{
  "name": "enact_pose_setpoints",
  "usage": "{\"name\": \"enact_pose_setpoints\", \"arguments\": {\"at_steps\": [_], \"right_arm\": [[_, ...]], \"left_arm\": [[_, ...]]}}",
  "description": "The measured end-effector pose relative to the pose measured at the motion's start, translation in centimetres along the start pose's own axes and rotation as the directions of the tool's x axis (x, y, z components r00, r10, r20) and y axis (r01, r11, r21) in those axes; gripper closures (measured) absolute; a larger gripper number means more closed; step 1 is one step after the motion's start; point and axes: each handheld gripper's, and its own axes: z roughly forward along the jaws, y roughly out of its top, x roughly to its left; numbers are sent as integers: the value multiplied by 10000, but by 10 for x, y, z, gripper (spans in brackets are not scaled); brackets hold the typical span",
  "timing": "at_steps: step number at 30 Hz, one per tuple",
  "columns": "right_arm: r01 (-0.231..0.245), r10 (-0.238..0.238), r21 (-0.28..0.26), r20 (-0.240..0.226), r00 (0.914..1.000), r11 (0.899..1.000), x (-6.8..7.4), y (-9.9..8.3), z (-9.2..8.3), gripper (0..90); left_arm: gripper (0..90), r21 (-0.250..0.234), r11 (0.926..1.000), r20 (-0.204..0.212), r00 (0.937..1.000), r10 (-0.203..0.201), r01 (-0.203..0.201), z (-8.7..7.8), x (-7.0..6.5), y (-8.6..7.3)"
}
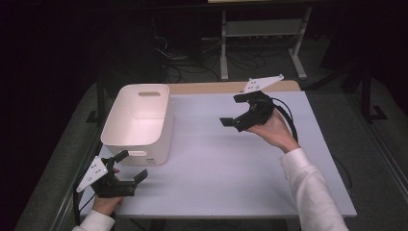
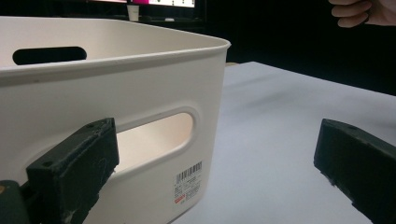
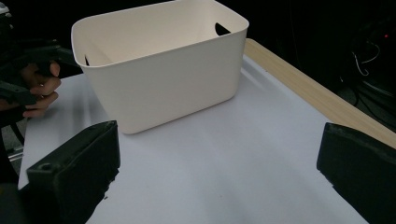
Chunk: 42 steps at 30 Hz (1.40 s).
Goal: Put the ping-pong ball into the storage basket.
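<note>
1. The table [image 1: 231, 183] has a pale, matte top with a strip of wood along its far edge. It stands in a dark room, with cables and a light metal frame on the floor beyond that edge.

2. The cream bin [image 1: 139, 120] stands upright on the left part of the table. It is an open-topped plastic tub with rounded corners and a slot handle cut into each short wall. From above its inside looks bare. A barcode sticker [image 2: 189, 182] sits low on the near wall, below the handle slot [image 2: 156, 135].

3. The right gripper [image 1: 234, 115] is held above the table, well to the right of the bin and turned toward it. Its jaws stand wide apart with nothing between them. In the right gripper view the bin lies ahead of the two black jaws, with bare tabletop between. The person's right hand [image 1: 272, 127] grips it, and a white sleeve [image 1: 312, 192] runs back to the bottom edge.

4. The left gripper [image 1: 131, 166] is low at the bin's near end, just beside its near wall. Its jaws are spread wide and hold nothing. In the left gripper view one jaw lies close against the near wall by the handle slot; whether it touches the wall cannot be told.
</note>
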Motion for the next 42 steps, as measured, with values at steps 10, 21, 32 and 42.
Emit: {"name": "enact_pose_setpoints", "arguments": {"at_steps": [10, 21, 32, 42], "right_arm": [[-192, 196, -137, 285, 9994, 9997, 3, -9, -13, 0], [-161, 179, -371, 502, 9986, 9992, 7, -17, -21, 0], [-161, 223, -753, 823, 9964, 9970, 14, -39, -31, 0], [-440, 578, -1206, 1130, 9919, 9917, 16, -59, -40, 0]], "left_arm": [[0, -38, 10000, -8, 10000, -22, 22, 1, 0, 0], [0, -34, 10000, -8, 10000, -10, 9, 1, 0, 0], [0, -48, 10000, 1, 10000, -33, 33, 2, 0, 0], [0, -59, 10000, 10, 10000, -28, 28, 2, 0, 0]]}}
